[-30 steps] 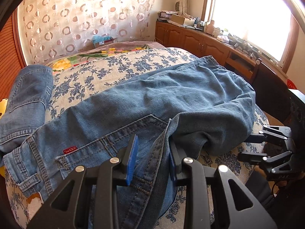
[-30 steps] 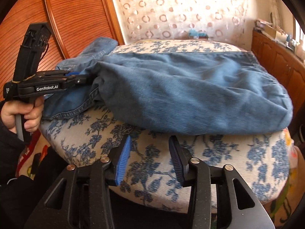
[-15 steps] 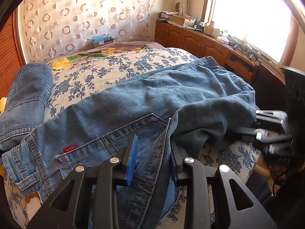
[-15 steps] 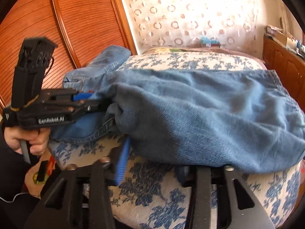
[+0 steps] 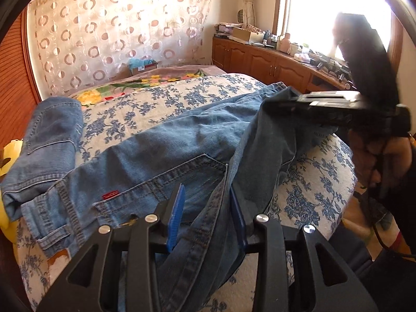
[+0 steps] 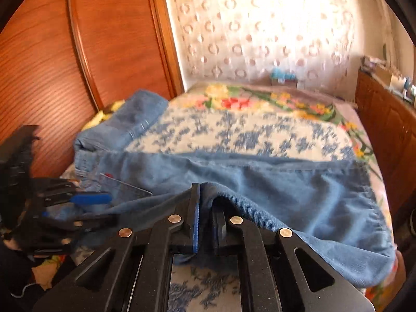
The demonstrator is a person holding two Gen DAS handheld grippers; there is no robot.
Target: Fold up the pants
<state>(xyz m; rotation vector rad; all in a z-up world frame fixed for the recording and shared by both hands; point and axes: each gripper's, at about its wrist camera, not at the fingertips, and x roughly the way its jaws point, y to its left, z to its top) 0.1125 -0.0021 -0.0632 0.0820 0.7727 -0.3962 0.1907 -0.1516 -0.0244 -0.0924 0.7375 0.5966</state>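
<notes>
Faded blue jeans point(image 5: 182, 140) rumpled, pinched edge lifted, red tag point(image 5: 110, 195)

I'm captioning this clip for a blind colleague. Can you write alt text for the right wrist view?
The right gripper is shut on a lifted fold of blue denim jeans spread over a blue-flowered bedspread. At left, the left gripper grips the same jeans near the waistband, beside a reddish wooden headboard.

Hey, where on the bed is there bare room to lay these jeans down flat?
The free patch is the blue-flowered bedspread between the jeans and the bright floral blanket toward the curtain. It is crowded to the left of that patch, where another folded pair of jeans lies, and along the near edge, under the jeans and both grippers.
</notes>
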